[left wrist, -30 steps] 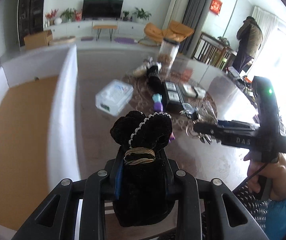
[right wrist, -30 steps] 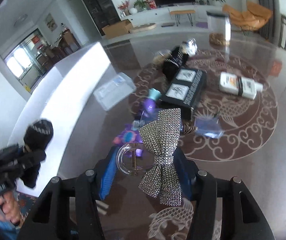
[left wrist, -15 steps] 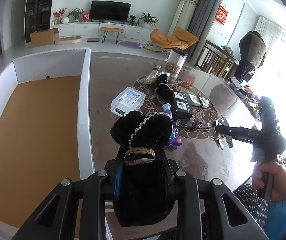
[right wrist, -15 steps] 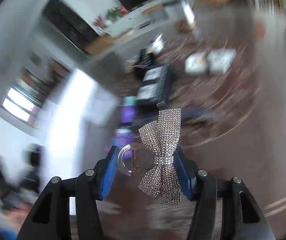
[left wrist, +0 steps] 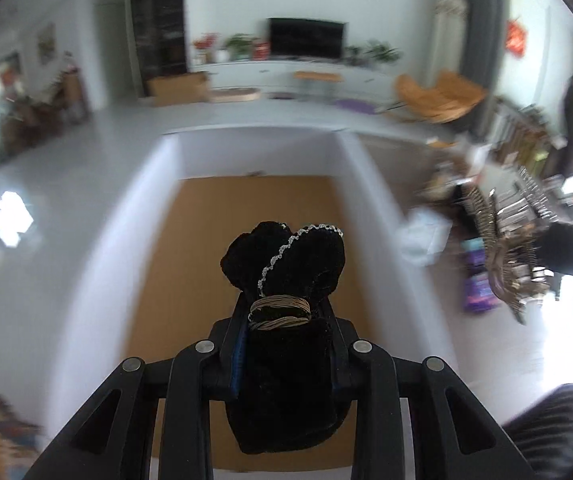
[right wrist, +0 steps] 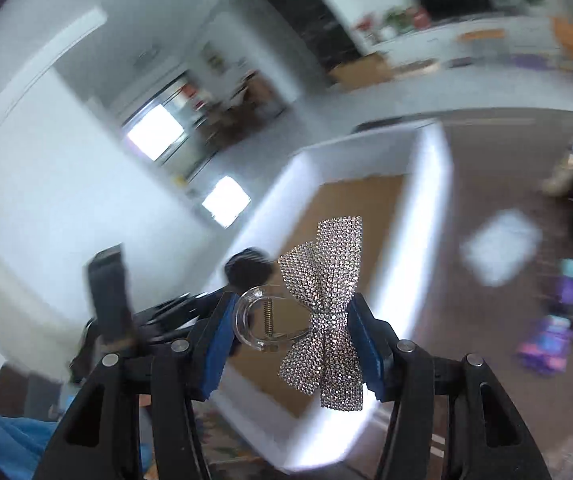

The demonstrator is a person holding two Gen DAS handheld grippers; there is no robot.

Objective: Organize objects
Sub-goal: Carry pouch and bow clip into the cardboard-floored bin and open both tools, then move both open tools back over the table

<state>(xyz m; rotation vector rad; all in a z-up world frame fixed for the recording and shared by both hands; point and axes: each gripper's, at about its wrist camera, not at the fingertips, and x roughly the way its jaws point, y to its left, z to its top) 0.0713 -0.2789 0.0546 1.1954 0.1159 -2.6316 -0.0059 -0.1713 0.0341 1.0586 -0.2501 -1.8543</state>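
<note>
Velvet, black: a small hair bow (left wrist: 284, 264) with a beaded edge and a wound thread band, pinched in the left tongs (left wrist: 284, 316), which are closed hard on it. It stands up out of the jaws, long axis running toward 12 o'clock in the left wrist view.

White-walled box (left wrist: 370, 200) with a brown cardboard floor lies directly beyond and below that bow. Floor shows at 12, 9 and 3 o'clock around it, so the left tongs already hang over the inside. Box's long axis runs 6 to 12 o'clock in that view.

Right tongs (right wrist: 292, 322) are closed part-way on a rhinestone bow clip (right wrist: 322, 304): clear plastic claw with a spring on the left pad side, sparkly bow on the right. Bow's tails run 12 to 6 o'clock.

In the right wrist view the box (right wrist: 430, 208) opens at about 12 o'clock from the clip, its near wall passing under the tongs from 1 to 6 o'clock. Left tongs with the black bow sit at 9 to 10 o'clock of the clip, near it.

Judgement: left hand is the nearer to a drop and looks ready to release; right has the wall yet to clear, toward 11 to 12 o'clock. The two could crowd each other over the box.

Table (right wrist: 486, 184) with remaining clutter lies at 3 o'clock, blurred.
</note>
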